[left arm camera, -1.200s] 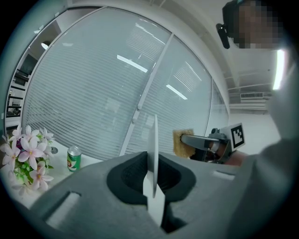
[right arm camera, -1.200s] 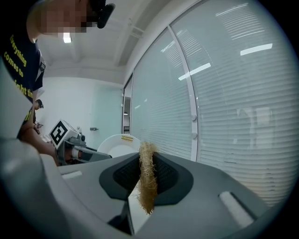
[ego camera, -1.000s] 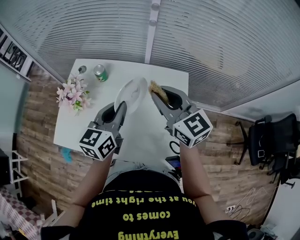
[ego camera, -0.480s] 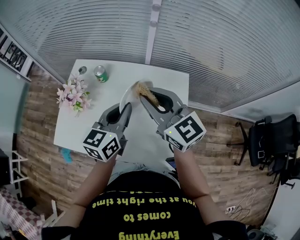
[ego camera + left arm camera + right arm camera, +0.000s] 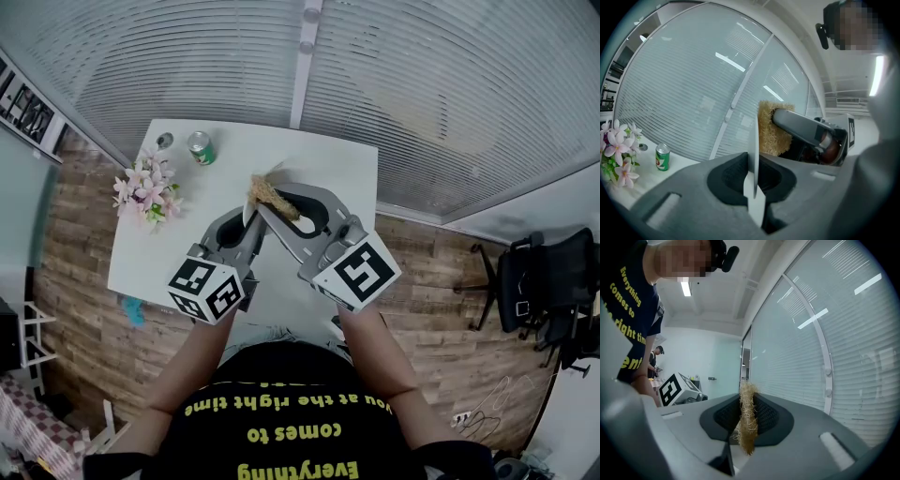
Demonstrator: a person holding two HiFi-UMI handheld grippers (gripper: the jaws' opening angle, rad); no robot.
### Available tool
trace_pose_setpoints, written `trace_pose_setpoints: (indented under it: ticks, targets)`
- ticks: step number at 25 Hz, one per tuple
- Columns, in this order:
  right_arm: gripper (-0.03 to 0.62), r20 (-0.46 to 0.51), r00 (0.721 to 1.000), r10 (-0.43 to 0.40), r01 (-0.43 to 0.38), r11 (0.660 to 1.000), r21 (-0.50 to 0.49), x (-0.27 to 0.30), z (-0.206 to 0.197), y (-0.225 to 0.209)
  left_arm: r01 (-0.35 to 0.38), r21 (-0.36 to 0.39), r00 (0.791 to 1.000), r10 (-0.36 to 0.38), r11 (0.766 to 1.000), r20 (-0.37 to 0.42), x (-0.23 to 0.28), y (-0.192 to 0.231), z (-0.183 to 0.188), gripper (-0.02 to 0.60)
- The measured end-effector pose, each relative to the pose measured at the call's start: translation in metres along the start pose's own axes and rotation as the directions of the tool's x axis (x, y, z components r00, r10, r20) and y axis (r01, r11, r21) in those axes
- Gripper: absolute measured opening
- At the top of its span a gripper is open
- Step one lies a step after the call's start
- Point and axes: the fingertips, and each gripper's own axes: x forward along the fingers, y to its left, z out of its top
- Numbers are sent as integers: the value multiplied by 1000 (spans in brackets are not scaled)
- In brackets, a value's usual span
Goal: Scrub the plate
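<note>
My left gripper (image 5: 246,225) is shut on the rim of a white plate (image 5: 755,140), which stands edge-on and upright above the white table (image 5: 347,169). In the head view only a sliver of the plate (image 5: 247,212) shows beside the right gripper's fingers. My right gripper (image 5: 267,204) is shut on a tan fibre scrubber (image 5: 266,194). In the left gripper view the scrubber (image 5: 771,129) lies against the plate's right face near its upper part. In the right gripper view the scrubber (image 5: 747,420) hangs pinched between the jaws of the right gripper (image 5: 746,420).
A green can (image 5: 200,147) and a small jar (image 5: 165,140) stand at the table's far left corner. Pink flowers (image 5: 145,192) sit on the left edge. A glass wall with blinds rises behind the table. A black office chair (image 5: 539,281) stands at the right.
The right gripper has carried the scrubber leftward and a little up, from the plate's right edge onto its face. The left gripper and plate have hardly moved.
</note>
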Motion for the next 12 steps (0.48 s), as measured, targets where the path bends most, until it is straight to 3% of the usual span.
trace_pose_setpoints:
  ticks: [12]
  targets:
    - [64,3,1000,-23,23,1000,-20,-2,2,-4,22,-8,1000,-22,1000,22,-4,-9,6,20]
